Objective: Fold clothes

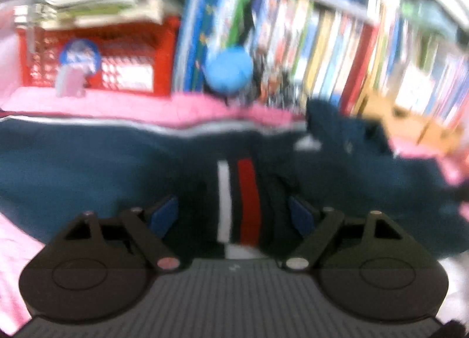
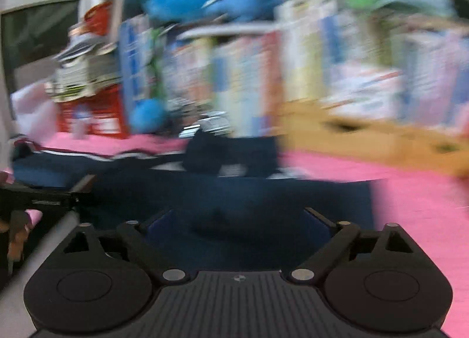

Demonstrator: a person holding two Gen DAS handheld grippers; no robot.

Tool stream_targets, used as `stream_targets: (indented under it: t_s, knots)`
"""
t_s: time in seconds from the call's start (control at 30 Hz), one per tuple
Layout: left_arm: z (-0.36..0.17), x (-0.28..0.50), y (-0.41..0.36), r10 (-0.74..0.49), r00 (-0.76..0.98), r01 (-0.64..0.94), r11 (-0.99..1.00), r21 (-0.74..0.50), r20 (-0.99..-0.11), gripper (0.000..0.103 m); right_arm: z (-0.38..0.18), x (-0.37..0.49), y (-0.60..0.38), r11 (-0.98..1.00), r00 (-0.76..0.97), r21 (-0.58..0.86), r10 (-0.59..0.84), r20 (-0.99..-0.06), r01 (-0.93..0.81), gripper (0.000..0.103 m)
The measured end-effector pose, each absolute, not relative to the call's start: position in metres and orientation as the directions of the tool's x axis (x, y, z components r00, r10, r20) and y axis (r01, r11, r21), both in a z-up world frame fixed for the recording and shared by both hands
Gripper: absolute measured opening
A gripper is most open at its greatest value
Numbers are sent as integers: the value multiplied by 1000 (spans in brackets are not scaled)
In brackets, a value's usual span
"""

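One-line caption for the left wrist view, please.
Open left tongs hover over a navy garment with white and red stripes on pink bedding, bookshelf behind.

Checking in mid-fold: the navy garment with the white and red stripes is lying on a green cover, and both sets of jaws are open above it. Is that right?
Not quite: the cover is pink, not green, as the left wrist view shows. The rest holds: the navy garment with its white and red stripes lies on it, and the left gripper and right gripper both have open jaws above it.

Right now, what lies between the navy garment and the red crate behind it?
In the left wrist view, only a strip of pink bedding separates the navy garment from the red crate.
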State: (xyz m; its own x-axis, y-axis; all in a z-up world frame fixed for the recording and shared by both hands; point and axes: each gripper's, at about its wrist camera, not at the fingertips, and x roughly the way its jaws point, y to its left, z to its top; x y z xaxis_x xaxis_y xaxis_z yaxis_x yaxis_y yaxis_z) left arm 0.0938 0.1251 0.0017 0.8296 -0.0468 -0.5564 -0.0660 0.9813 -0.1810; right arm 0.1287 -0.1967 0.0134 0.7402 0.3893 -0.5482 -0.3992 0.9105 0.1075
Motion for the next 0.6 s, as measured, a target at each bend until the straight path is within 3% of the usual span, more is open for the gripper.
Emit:
stream_targets:
  t_s: [0.07,0.17,0.27,0.37,0.53,0.57,0.6]
  knots:
    - [17,86,166,88,844,-195,969,-150,-530,83,0,146,-159,878,695,124,446,-564,-463,91]
    - [39,77,231,300,822,-398,911,-111,-485,85,-22,156,-118,853,680,13,424,-598,-521,91]
    - [41,82,304,466,718,-597,794,-113,-517,85,-43,159,-105,852,670,-4,408,-620,-523,93]
    - [27,98,357,542,623,-710,695,-117,-563,85,-46,164,-110,862,656,44,416,-630,-505,97]
    - [-8,132,401,533,538,-780,609,-146,-653,85,-51,161,-106,859,655,23,407,-637,-512,102]
    - [-12,134,404,536,530,-790,593,-153,-657,82,-50,162,-106,858,654,24,408,-637,-513,102]
    - [-15,134,405,543,523,-800,579,-158,-657,64,-50,163,-106,858,654,22,408,-637,-513,102]
